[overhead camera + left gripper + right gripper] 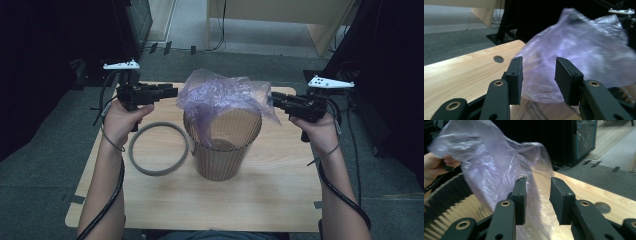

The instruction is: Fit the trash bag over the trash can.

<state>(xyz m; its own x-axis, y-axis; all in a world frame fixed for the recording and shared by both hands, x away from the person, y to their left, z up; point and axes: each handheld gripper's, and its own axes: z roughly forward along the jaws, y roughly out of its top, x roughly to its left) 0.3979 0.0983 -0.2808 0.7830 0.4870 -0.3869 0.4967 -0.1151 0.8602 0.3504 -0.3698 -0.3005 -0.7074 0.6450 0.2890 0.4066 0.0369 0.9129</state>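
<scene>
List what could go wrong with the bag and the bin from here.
1. Both grippers, left and right, have open jaws, so the purple bag is loose and may slump into the bin or slide off it.
2. The bin is light-looking and unheld; tugging the bag could tip it.
3. The grey ring lies close by and might get knocked.

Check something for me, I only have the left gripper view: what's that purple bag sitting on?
Observer: The purple bag is draped over the rim of a brown ribbed bin.
Operator: Right side clamped on it?
Observer: No. The right hand-held gripper is at the bag's edge with its jaws open.
Operator: Anything else near the bin?
Observer: A grey ring lies flat on the table, at the bin's left.
</scene>
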